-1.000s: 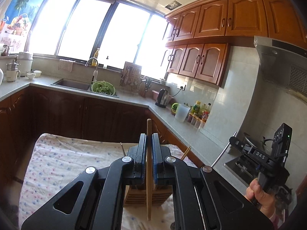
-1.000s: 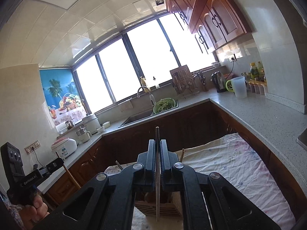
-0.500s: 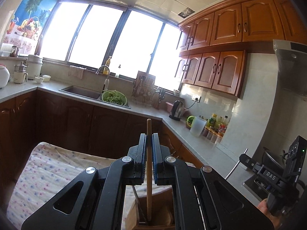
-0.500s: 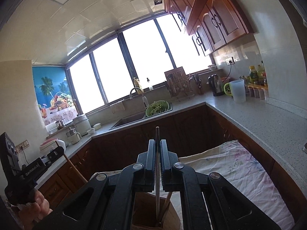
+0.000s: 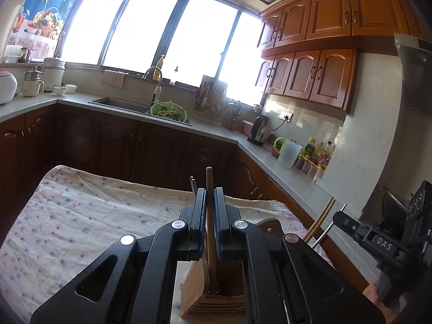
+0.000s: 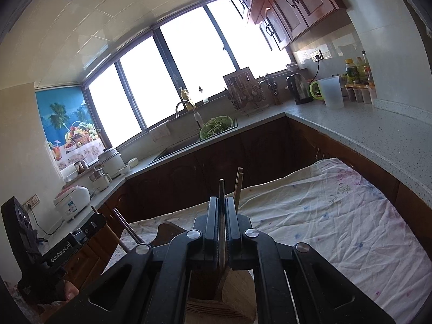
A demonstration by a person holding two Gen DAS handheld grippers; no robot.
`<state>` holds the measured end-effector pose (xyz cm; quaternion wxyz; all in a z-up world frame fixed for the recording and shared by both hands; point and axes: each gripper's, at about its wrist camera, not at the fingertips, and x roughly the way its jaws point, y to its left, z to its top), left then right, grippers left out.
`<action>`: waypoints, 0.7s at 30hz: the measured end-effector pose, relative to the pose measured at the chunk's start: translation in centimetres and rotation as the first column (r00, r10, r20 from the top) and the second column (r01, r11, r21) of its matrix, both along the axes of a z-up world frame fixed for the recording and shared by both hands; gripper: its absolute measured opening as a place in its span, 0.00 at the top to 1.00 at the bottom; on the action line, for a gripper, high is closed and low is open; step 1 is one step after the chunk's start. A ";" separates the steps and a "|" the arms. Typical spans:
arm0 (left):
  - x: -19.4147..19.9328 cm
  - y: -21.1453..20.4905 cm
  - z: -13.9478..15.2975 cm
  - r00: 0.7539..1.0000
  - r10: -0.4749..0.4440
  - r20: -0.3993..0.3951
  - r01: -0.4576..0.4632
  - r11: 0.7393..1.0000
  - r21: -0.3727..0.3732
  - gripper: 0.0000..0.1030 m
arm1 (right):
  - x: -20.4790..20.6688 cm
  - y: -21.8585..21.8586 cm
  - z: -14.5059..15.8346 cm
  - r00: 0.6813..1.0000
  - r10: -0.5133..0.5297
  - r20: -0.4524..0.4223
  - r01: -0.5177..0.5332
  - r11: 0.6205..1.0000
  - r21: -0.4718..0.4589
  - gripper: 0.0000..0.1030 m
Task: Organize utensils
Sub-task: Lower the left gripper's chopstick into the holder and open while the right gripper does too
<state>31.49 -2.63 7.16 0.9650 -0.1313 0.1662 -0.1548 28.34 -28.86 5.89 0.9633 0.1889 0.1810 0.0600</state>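
the left gripper point(image 5: 210, 224) is clenched on a wooden chopstick point(image 5: 209, 186), held upright, its lower end already down inside the wooden holder point(image 5: 216, 301) that stands on the cloth point(image 5: 81, 216). the right gripper point(image 6: 222, 226) is clenched on a thin dark stick point(image 6: 221, 189), also upright, its lower end dipping into the same holder point(image 6: 237, 278) from the other side. two more chopsticks point(image 6: 239, 181) already lean in the holder just beyond the right gripper, and a dark pair point(image 5: 193, 185) shows past the left one.

the step in hand looks like the drop-off: both sticks are lowered into the holder but not let go. whether either tip rests on the bottom cannot be told, since the gripper bodies hide the inside.

the next move likely calls for a little more lowering, then easing both jaws apart so the sticks settle against the wall, and lifting straight up so the fingers do not snag the sticks or tip the holder.
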 end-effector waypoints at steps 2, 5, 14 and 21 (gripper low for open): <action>0.0 -0.1 0.1 1.000 -0.002 -0.002 0.002 1.000 0.006 0.95 | 0.3 0.2 -0.4 1.000 0.008 -0.019 -0.008 1.000 -0.001 0.96; 0.0 -0.2 0.3 1.000 -0.007 -0.006 0.007 1.000 0.015 0.95 | 0.3 0.1 -0.7 1.000 0.003 -0.028 -0.003 1.000 -0.004 0.95; 0.4 0.0 0.6 1.000 -0.018 -0.024 0.019 1.000 0.013 0.95 | 0.6 -0.1 -0.7 0.999 0.011 -0.044 -0.010 1.000 0.007 0.95; 0.3 0.0 0.5 0.999 -0.022 -0.047 0.023 1.000 0.018 0.90 | 0.4 -0.5 -0.6 0.998 0.016 -0.054 -0.015 0.999 0.031 0.78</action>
